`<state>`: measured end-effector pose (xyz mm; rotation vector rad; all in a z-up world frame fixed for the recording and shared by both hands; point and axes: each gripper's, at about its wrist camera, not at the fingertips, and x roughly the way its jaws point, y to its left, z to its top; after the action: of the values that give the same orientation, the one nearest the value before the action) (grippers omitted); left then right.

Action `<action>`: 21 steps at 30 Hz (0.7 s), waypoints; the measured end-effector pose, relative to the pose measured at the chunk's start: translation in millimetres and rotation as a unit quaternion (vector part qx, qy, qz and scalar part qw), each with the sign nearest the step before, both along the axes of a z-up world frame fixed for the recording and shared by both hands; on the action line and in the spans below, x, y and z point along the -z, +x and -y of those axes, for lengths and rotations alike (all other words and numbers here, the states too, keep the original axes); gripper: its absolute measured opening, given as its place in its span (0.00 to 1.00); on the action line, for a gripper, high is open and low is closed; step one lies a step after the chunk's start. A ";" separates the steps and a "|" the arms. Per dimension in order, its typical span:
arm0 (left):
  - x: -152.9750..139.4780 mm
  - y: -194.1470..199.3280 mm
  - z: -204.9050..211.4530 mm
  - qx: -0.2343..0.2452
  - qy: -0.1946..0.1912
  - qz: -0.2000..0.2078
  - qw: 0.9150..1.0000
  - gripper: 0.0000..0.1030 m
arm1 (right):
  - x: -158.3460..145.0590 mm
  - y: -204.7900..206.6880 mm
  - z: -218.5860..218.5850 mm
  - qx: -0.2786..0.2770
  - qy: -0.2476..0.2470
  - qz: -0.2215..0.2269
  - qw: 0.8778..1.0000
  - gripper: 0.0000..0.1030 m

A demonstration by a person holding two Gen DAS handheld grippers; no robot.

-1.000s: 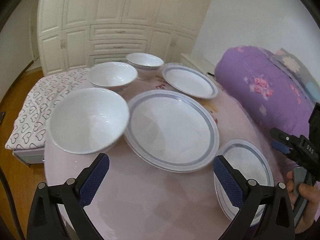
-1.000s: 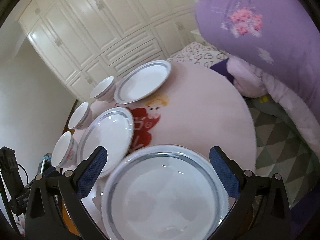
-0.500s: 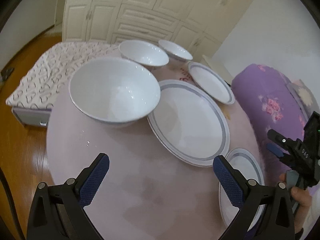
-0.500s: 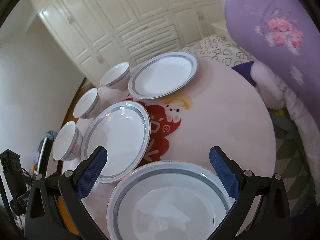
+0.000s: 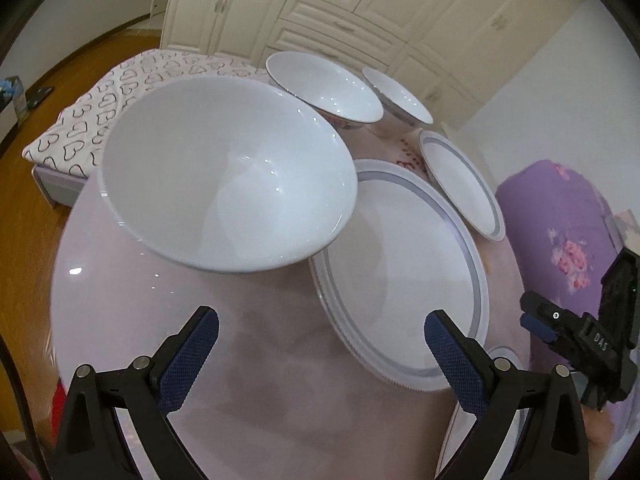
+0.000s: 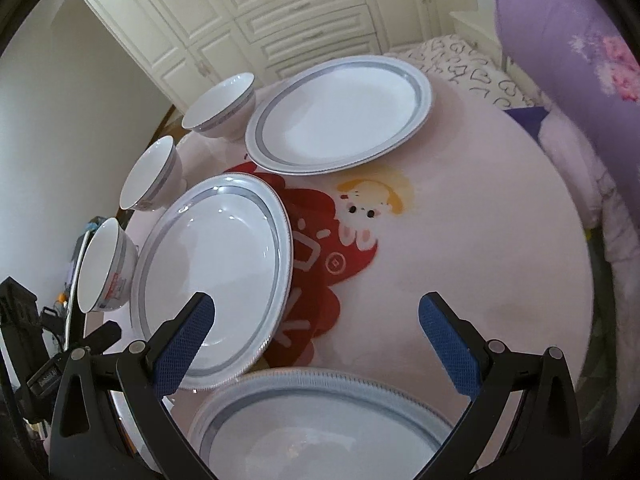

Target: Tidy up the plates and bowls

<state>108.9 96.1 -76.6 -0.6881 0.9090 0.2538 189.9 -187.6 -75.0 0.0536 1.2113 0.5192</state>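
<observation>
On the round pink table [image 5: 260,360] stand three white bowls and three grey-rimmed plates. In the left wrist view the nearest bowl [image 5: 224,176] sits just ahead of my open left gripper [image 5: 320,356], with two more bowls [image 5: 324,88] [image 5: 396,98] behind it. A large plate [image 5: 404,268] lies to its right and another plate [image 5: 460,184] beyond. My open right gripper [image 6: 316,340] hovers over the near plate [image 6: 320,428]. The middle plate [image 6: 216,276], far plate [image 6: 340,116] and the bowls [image 6: 106,268] [image 6: 154,176] [image 6: 222,106] lie ahead and left of it.
A red and yellow cartoon print [image 6: 332,240] marks the table top. A purple flowered quilt [image 6: 568,60] piles up at the right. A heart-patterned mattress [image 5: 132,92] and white cabinets [image 5: 320,8] lie behind. The other gripper [image 5: 592,348] shows at the right edge of the left wrist view.
My left gripper has moved left and closer to the nearest bowl, which now fills more of its view. My right gripper has pulled back, so the near plate sits lower in its view.
</observation>
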 end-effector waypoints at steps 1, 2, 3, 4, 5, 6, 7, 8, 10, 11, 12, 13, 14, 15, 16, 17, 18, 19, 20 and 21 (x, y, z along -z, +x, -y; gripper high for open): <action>1.6 4.0 -0.5 -0.003 -0.003 0.000 1.000 0.97 | 2.6 3.2 -1.2 0.000 0.000 -0.004 1.000 1.00; 2.5 6.9 -1.0 -0.005 -0.005 -0.001 1.000 0.96 | 5.7 6.8 -2.9 -0.001 -0.001 -0.008 1.000 1.00; 3.6 9.2 -1.6 -0.007 -0.007 0.000 1.000 0.95 | 9.6 10.9 -6.1 -0.003 -0.001 -0.013 1.000 1.00; 4.5 12.1 -2.5 -0.010 -0.008 0.001 1.000 0.95 | 12.0 13.7 -8.3 -0.006 0.001 -0.017 1.000 1.00; 5.0 14.8 -3.6 -0.012 -0.010 0.002 1.000 0.94 | 15.1 17.0 -10.8 -0.010 0.005 -0.022 1.000 0.99; 6.5 17.7 -5.8 -0.015 -0.010 0.003 1.000 0.94 | 18.2 19.5 -13.5 -0.013 0.006 -0.028 1.000 0.96; 7.7 20.6 -7.0 -0.017 -0.010 0.002 1.000 0.93 | 20.5 21.3 -15.9 -0.016 0.007 -0.032 0.999 0.94; 9.1 24.0 -8.0 -0.018 -0.010 0.001 1.000 0.89 | 23.2 23.3 -19.2 -0.021 0.008 -0.036 0.999 0.92; 13.4 29.4 -9.7 -0.019 -0.014 -0.003 1.000 0.84 | 29.3 27.3 -25.4 -0.029 0.012 -0.048 0.998 0.85; 16.0 32.9 -9.9 -0.018 -0.015 -0.007 1.000 0.80 | 31.5 29.1 -28.0 -0.032 0.013 -0.051 0.998 0.82; 19.4 34.7 -8.6 -0.018 -0.017 -0.010 1.000 0.78 | 33.3 30.7 -30.5 -0.035 0.013 -0.054 0.998 0.78; 21.3 37.5 -8.2 -0.017 -0.017 -0.012 1.000 0.77 | 35.0 32.3 -33.2 -0.038 0.013 -0.056 0.998 0.76; 21.7 39.5 -7.3 -0.017 -0.016 -0.009 1.000 0.70 | 35.0 33.0 -33.8 -0.039 0.011 -0.055 0.998 0.75; 21.6 41.4 -6.5 -0.015 -0.017 -0.007 1.000 0.63 | 34.8 33.7 -35.8 -0.042 0.010 -0.054 0.998 0.66; 23.6 44.4 -6.5 -0.010 -0.021 -0.009 1.000 0.51 | 35.1 34.5 -37.8 -0.047 0.015 -0.057 0.997 0.52; 25.4 46.3 -6.7 -0.005 -0.025 -0.011 1.000 0.42 | 36.1 34.8 -39.3 -0.050 0.019 -0.061 0.997 0.45; 26.4 50.3 -5.6 0.000 -0.026 -0.012 1.000 0.37 | 37.5 34.6 -41.2 -0.054 0.021 -0.065 0.996 0.34; 27.9 51.7 -5.7 0.004 -0.027 -0.014 1.000 0.30 | 38.9 34.1 -43.8 -0.057 0.020 -0.066 0.996 0.27; 28.5 53.1 -5.3 0.003 -0.026 -0.016 1.000 0.30 | 40.6 33.4 -45.8 -0.058 0.019 -0.068 0.996 0.25; 28.5 53.2 -6.0 -0.001 -0.027 -0.013 1.000 0.30 | 40.6 33.7 -46.9 -0.053 0.015 -0.065 0.996 0.25</action>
<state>162.2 102.1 -105.1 -0.7376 0.9435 0.2408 223.5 -140.7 -115.6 0.0497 1.3387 0.6358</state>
